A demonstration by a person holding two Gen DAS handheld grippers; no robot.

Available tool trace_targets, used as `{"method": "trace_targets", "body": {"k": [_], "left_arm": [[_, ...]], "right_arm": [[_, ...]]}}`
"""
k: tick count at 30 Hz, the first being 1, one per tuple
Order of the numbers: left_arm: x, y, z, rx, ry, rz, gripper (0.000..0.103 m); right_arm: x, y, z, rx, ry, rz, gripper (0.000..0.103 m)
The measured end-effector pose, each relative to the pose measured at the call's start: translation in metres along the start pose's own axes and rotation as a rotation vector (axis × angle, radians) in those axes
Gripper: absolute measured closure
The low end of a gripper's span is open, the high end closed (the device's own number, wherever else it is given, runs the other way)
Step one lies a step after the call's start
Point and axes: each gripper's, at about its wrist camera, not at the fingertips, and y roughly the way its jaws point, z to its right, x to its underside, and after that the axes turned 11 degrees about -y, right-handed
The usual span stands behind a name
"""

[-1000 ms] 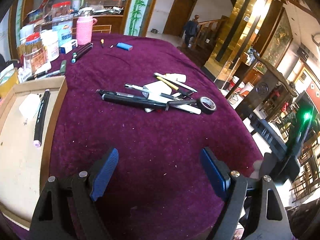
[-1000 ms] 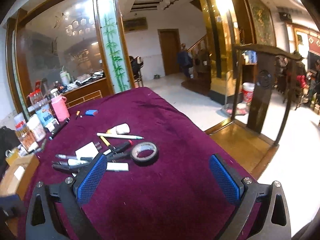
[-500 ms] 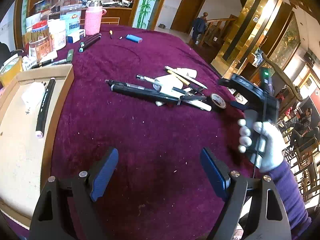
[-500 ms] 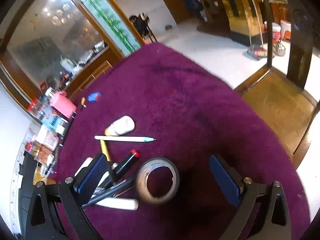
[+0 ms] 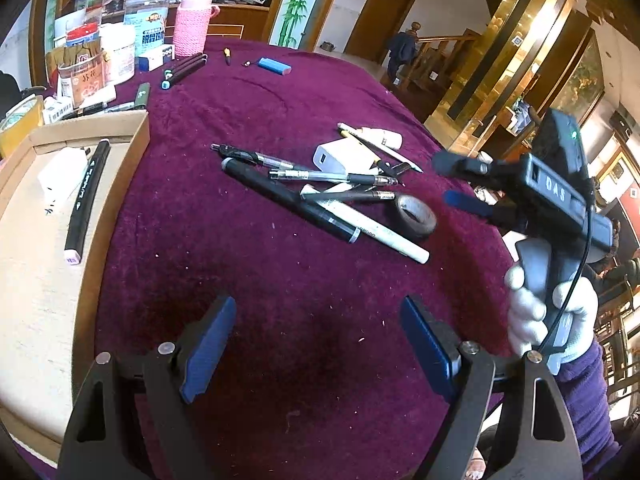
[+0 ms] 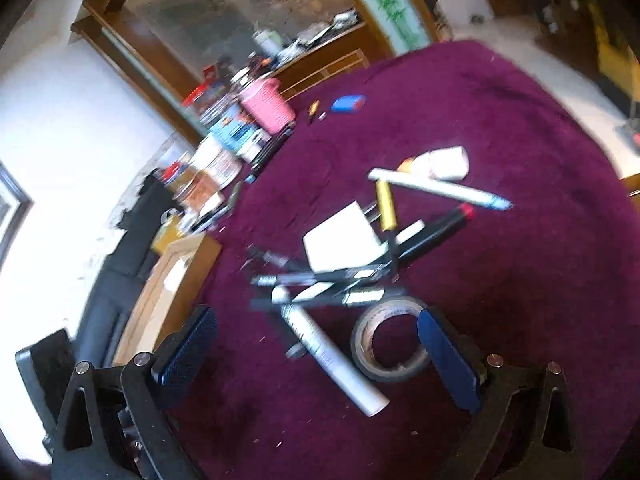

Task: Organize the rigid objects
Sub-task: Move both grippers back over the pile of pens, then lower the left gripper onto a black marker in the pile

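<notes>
Pile: pens (image 5: 320, 176), markers (image 5: 288, 200) and a white charger (image 5: 340, 156) lie crossed mid-cloth, a tape roll (image 6: 390, 340) touching its near end.
Left gripper (image 5: 316, 344): jaws wide, nothing between, over bare purple cloth (image 5: 280, 300).
Right gripper (image 6: 316, 360): jaws apart, tape roll and a white marker (image 6: 332, 356) between them, untouched.
Box (image 5: 28, 280): cardboard, left of the cloth, holds a black marker (image 5: 86, 200).
Far edge: jars (image 5: 116, 52), pink bottle (image 5: 192, 24).
Right edge: drops off close behind the tape.

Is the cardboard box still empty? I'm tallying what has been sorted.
No: in the left wrist view a black marker and a white object already lie inside the cardboard box.
</notes>
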Motion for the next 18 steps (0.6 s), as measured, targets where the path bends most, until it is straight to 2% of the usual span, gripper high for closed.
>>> {"method": "trace_targets", "body": {"k": [2, 5, 9, 11, 13, 15, 18], "left_arm": [[0.001, 0.000, 0.000, 0.004, 0.000, -0.003, 0.020], [0.002, -0.001, 0.000, 0.003, -0.002, 0.001, 0.020], [0.004, -0.001, -0.001, 0.007, -0.007, -0.004, 0.020], [0.006, -0.003, -0.002, 0.009, -0.005, -0.005, 0.020], [0.007, -0.006, -0.003, 0.005, 0.002, 0.001, 0.020], [0.006, -0.008, -0.006, 0.002, -0.001, 0.009, 0.020], [0.003, -0.007, -0.013, 0.002, -0.020, 0.005, 0.020]], "right_arm": [[-0.003, 0.000, 0.000, 0.053, 0.006, 0.014, 0.001], [-0.008, 0.008, 0.003, 0.023, 0.058, 0.011, 0.001], [-0.022, 0.033, 0.010, 0.051, 0.140, 0.023, 0.001], [-0.029, 0.054, 0.009, 0.051, 0.141, -0.023, 0.001], [-0.027, 0.075, 0.002, -0.022, 0.148, -0.093, 0.001], [-0.024, 0.080, -0.015, -0.050, 0.100, -0.118, 0.001], [-0.009, 0.086, -0.040, -0.284, 0.097, -0.192, 0.001]]}}
